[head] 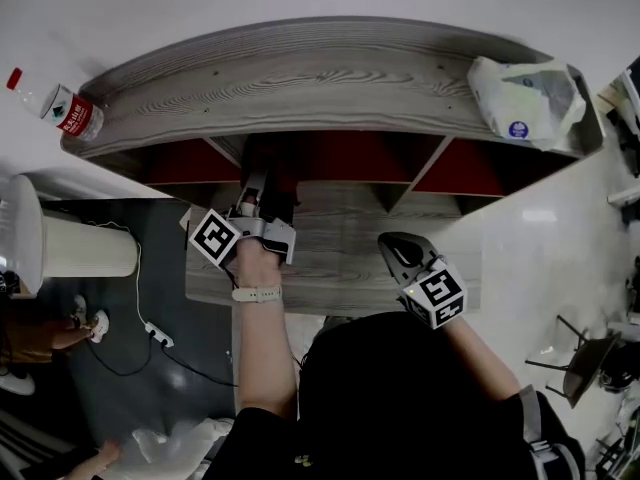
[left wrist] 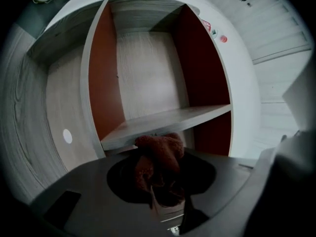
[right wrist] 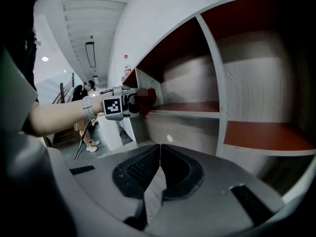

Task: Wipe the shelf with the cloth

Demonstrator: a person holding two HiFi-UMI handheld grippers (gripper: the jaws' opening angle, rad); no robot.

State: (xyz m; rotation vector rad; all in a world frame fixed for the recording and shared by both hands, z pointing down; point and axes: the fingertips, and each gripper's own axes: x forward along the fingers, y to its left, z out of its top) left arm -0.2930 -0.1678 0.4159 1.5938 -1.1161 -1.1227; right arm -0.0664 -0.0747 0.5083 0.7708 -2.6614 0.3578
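Note:
A wood-grain shelf unit (head: 300,78) with red-backed compartments stands in front of me. My left gripper (head: 263,183) reaches into the dark middle compartment. It is shut on a bunched reddish-brown cloth (left wrist: 160,154), which sits at the front edge of a shelf board (left wrist: 173,118). The right gripper view shows that cloth (right wrist: 147,98) at the lip of the same board, with the left gripper (right wrist: 129,104) behind it. My right gripper (head: 398,248) hangs lower and to the right, in front of the unit, with its jaws pressed together and nothing between them (right wrist: 158,149).
On the unit's top lie a water bottle (head: 58,108) at the far left and a white plastic bag (head: 525,96) at the right. A white cylinder (head: 70,246) and a power cable (head: 152,334) are on the floor to the left. People (right wrist: 81,94) stand far behind.

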